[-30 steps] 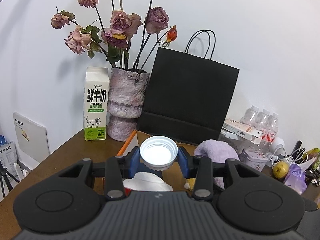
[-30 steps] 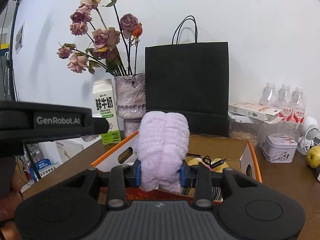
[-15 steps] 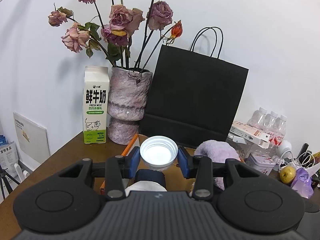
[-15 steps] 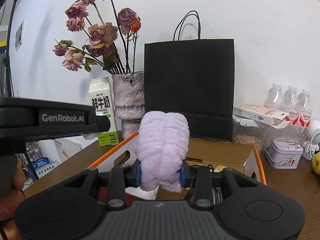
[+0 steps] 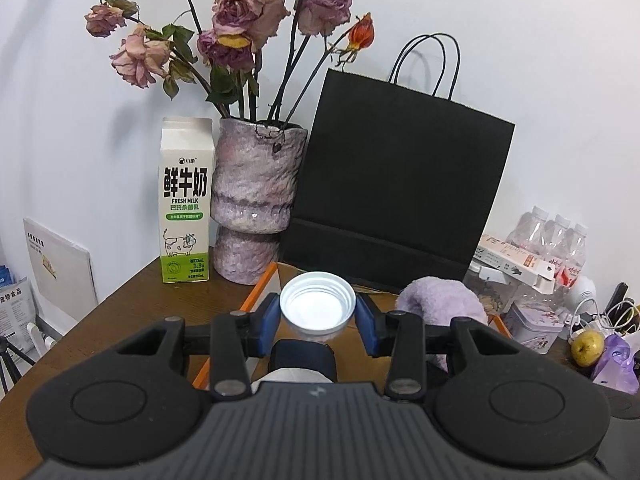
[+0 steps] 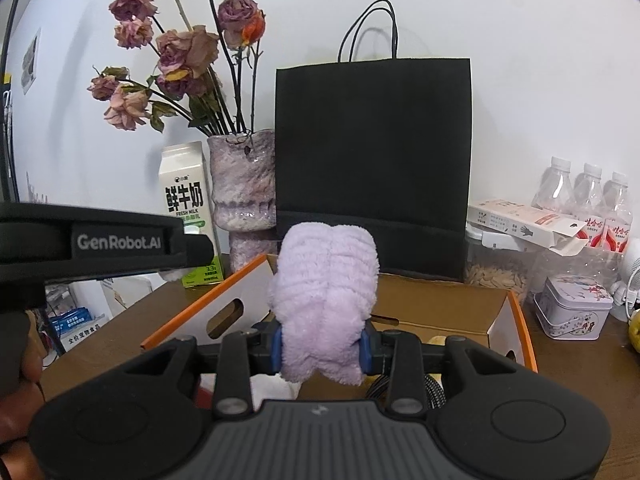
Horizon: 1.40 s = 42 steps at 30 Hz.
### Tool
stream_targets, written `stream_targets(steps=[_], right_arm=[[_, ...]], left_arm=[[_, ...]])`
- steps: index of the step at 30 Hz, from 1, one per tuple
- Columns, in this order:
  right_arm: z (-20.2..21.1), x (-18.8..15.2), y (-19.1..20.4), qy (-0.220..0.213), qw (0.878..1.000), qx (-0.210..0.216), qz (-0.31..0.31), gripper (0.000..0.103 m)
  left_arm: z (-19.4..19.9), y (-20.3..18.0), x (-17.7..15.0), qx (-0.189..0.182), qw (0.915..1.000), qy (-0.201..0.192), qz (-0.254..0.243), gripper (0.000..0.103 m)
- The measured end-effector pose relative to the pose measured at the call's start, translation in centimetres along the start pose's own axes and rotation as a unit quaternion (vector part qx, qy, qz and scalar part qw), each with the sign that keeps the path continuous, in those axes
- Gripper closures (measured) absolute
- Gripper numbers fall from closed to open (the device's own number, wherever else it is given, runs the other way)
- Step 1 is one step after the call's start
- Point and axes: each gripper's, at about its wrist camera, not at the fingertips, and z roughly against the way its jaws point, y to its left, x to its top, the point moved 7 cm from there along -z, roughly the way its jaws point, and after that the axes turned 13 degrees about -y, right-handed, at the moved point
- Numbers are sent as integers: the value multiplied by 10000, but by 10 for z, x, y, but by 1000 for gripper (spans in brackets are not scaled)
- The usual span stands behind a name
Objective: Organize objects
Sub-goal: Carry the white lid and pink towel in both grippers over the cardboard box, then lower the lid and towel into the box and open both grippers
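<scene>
My left gripper [image 5: 317, 316] is shut on a white screw lid [image 5: 317, 306], held above the left end of an open cardboard box with orange edges [image 5: 259, 290]. A dark blue item [image 5: 303, 359] shows just below the lid. My right gripper [image 6: 322, 348] is shut on a fluffy lilac towel [image 6: 326, 296], held upright over the same box [image 6: 436, 308]. The towel also shows in the left wrist view [image 5: 440, 300]. The left gripper's body [image 6: 100, 240] crosses the left of the right wrist view.
Behind the box stand a milk carton [image 5: 185, 200], a mottled pink vase with dried roses [image 5: 256, 200] and a black paper bag [image 5: 396, 188]. At right are water bottles [image 6: 588, 204], a flat carton [image 6: 524, 226], a tin [image 6: 576, 306] and a pear [image 5: 587, 347].
Both grippers rose and came a little nearer the wall, each keeping its hold. The white item under the left gripper dropped mostly out of sight.
</scene>
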Motion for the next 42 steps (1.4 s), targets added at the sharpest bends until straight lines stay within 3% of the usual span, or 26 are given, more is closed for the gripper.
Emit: stream_targets(steps=[30,37,42], right_arm=[[-25,-21,-23,256,9975,-642,127,70],[-26,-22,-24,324,9968,-708,193,64],[-27,-22,-24,372,9960,-770,243,55]], left_arm=[[-50,-1,-40,-31,9988,332,-370,62],[-52,0,-41,-23,9986,371,-376,61],[-51,0,-41,-10,9986,356,-395,46]])
